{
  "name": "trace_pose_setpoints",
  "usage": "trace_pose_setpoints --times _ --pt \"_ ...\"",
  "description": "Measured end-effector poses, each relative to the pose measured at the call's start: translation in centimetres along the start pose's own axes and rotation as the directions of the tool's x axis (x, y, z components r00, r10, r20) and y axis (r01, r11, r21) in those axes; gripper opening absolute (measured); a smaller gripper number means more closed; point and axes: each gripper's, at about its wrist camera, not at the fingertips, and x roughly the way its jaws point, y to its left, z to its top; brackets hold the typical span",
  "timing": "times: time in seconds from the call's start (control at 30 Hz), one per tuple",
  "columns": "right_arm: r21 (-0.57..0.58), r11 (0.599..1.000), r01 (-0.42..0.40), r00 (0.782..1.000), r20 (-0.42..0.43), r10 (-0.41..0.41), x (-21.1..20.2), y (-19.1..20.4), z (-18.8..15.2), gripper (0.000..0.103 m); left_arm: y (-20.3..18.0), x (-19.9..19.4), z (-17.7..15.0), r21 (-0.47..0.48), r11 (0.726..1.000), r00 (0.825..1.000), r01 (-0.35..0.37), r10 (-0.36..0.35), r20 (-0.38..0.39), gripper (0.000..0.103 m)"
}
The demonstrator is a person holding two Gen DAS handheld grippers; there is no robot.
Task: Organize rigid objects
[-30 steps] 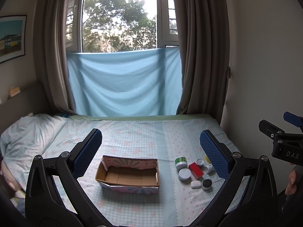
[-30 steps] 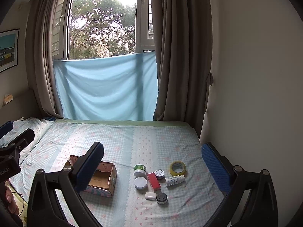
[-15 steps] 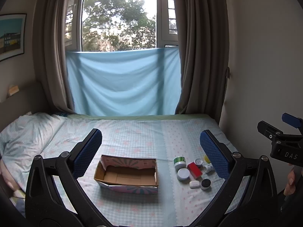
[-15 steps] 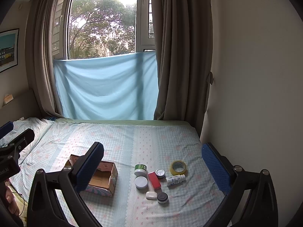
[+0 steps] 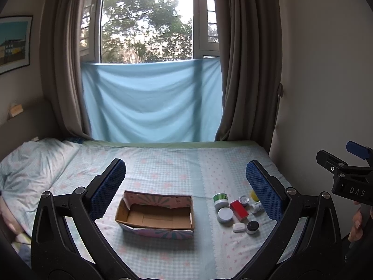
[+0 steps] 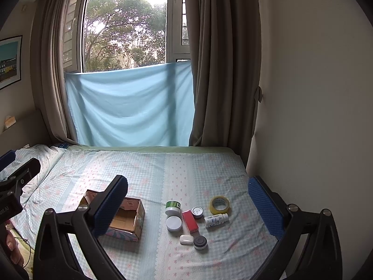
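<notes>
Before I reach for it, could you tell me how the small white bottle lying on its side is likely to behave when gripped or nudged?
The white bottle lies on its side on the bed sheet, so a nudge would probably roll it, though the soft fabric may damp that. It looks like smooth plastic, likely light and somewhat slippery. It lies close to the yellow tape roll, which could shift too.

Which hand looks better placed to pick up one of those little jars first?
Probably the right gripper: the jars lie between its open jaws, while the left gripper frames the empty box.
</notes>
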Motion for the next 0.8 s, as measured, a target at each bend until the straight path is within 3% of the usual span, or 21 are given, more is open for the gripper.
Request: trace_pose_setpoints --times 0.8 --pt "0.013 1.0 0.001 1.0 -0.009 -0.001 0.6 -0.4 -0.3 0.103 0.5 1.2 0.1 -0.012 1.0 1.0 0.009 -0.009 -0.021 0.103"
